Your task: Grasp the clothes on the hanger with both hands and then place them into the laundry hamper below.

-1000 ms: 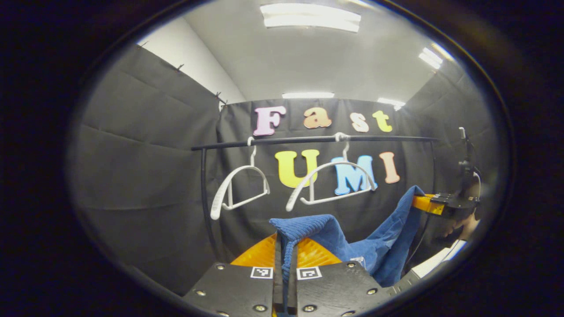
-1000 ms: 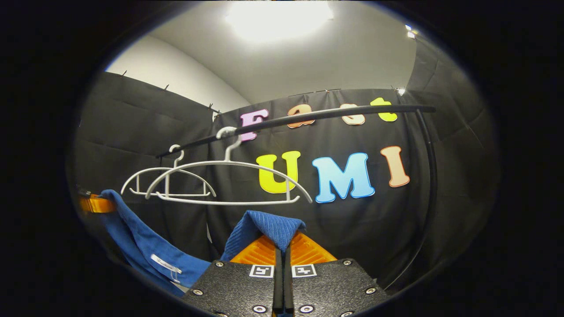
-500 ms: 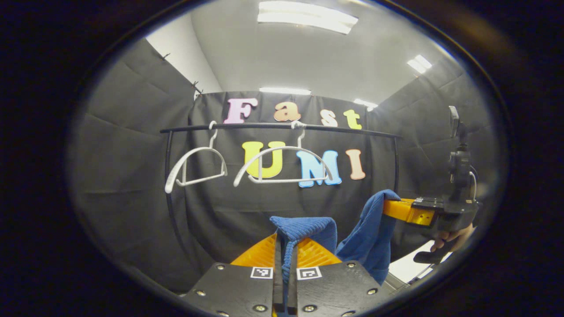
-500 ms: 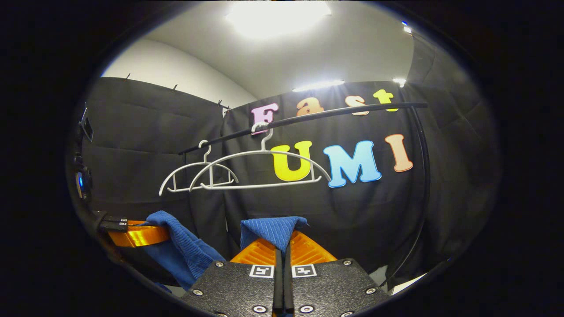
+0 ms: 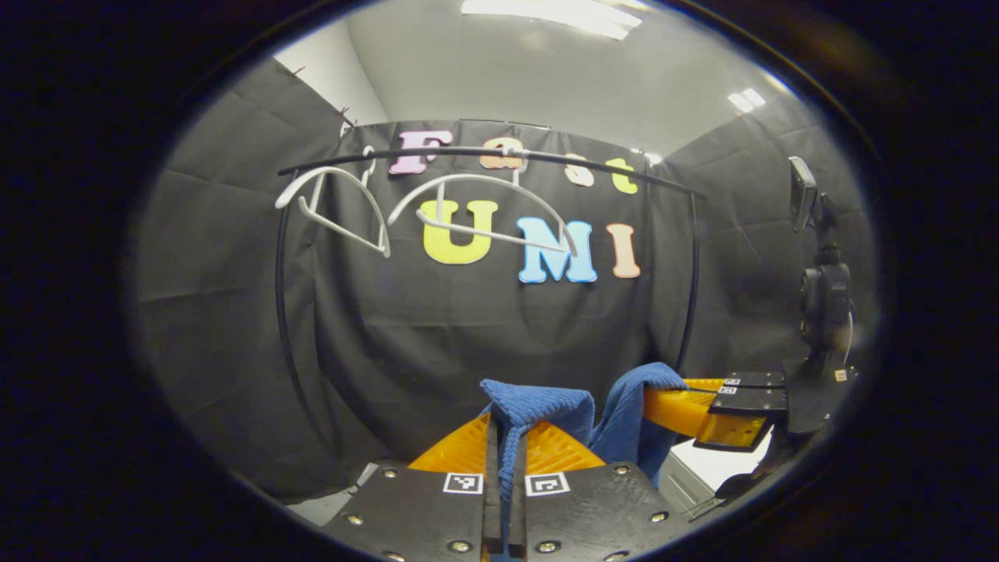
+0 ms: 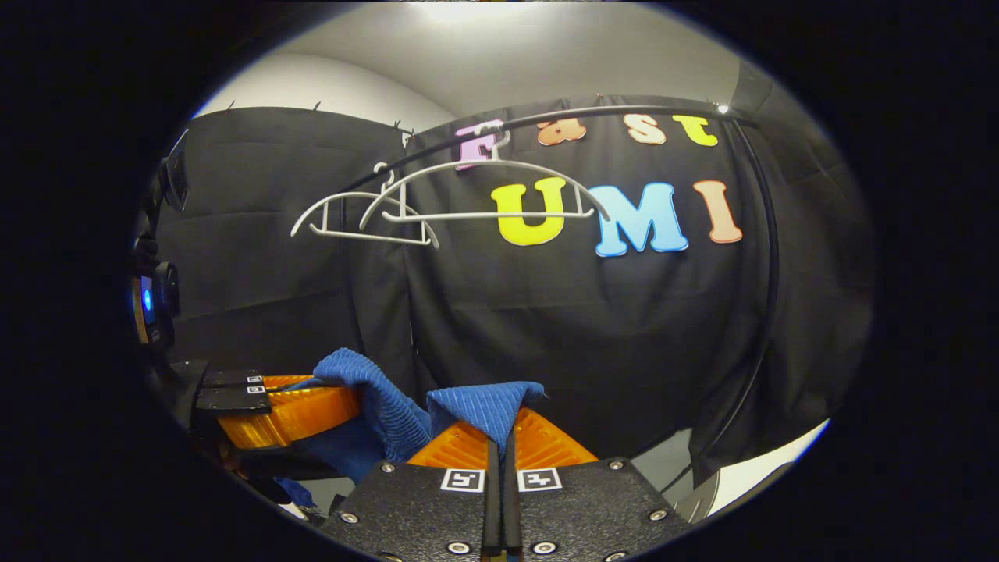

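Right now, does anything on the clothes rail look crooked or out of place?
Yes. Both bare white plastic hangers hang tilted on the black rail, not level. The blue ribbed garment is off them.

1. Left gripper: fingers pressed together, with a fold of the blue ribbed cloth garment pinched between them. Body level, pointing forward.
2. Right gripper: fingers likewise closed on a fold of the same garment, body level.
3. In the left gripper view, the right gripper lies low to the right, near the left one, fingers pointing inward.
4. In the right gripper view, the left gripper lies low to the left, just beside.
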Motion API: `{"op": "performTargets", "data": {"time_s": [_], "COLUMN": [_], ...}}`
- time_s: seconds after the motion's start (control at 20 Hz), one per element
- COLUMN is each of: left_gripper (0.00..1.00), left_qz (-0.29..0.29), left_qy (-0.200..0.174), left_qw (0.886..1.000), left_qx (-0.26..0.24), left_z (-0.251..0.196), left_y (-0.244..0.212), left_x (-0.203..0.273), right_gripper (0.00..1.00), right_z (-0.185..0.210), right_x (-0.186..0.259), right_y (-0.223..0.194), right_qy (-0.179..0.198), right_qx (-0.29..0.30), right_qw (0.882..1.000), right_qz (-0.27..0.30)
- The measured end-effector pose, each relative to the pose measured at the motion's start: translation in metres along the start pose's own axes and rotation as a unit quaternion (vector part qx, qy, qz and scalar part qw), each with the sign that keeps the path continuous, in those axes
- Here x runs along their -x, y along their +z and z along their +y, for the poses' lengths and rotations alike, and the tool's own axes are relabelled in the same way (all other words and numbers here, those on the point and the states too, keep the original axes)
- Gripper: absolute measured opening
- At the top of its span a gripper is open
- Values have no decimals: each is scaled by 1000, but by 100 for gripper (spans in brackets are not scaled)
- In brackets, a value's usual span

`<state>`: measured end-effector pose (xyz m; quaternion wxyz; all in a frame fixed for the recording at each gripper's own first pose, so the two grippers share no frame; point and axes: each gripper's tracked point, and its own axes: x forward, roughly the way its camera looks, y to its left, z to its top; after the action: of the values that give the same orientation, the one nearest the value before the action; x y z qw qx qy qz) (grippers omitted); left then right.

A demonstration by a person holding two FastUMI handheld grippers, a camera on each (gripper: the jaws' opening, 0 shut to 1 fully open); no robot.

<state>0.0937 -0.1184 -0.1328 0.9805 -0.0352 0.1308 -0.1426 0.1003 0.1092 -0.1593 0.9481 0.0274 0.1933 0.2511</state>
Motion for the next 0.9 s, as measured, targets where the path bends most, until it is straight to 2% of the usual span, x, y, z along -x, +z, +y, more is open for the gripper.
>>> {"op": "performTargets", "data": {"time_s": [0.05, 0.1, 0.15, 0.2, 0.25, 0.45, 0.75, 0.8, 0.85, 0.9], "left_gripper": [9, 5, 9, 9, 5, 5, 8, 3, 12, 13], "left_qz": [11, 23, 35, 49, 62, 118, 226, 241, 252, 262], "left_qy": [-1, -1, -1, 1, 3, 23, 49, 50, 52, 56], "left_qw": [1000, 1000, 999, 999, 998, 993, 973, 969, 966, 963], "left_qx": [-4, -7, -7, -6, -4, -8, 0, 5, 8, 10], "left_z": [-2, -5, -6, -11, -10, -1, 19, 19, 20, 22], "left_y": [-11, -24, -35, -53, -65, -117, -204, -220, -230, -238], "left_x": [-2, -4, -8, -25, -29, -26, -25, -24, -24, -18], "right_gripper": [1, 1, 1, 1, 1, 2, 4, 6, 8, 11], "right_z": [1, 2, 4, 6, 8, 6, 4, 5, 6, 4], "right_x": [-3, -5, -3, -3, -4, -8, -4, -2, -2, 0], "right_y": [-13, -26, -40, -55, -70, -119, -182, -190, -196, -200], "right_qy": [-1, -4, -6, -7, -8, -6, -1, 1, 3, 2], "right_qx": [0, 2, 4, 7, 9, 23, 47, 52, 59, 67], "right_qw": [1000, 1000, 999, 998, 997, 991, 975, 972, 968, 966], "right_qz": [13, 26, 40, 55, 72, 128, 218, 231, 243, 251]}}
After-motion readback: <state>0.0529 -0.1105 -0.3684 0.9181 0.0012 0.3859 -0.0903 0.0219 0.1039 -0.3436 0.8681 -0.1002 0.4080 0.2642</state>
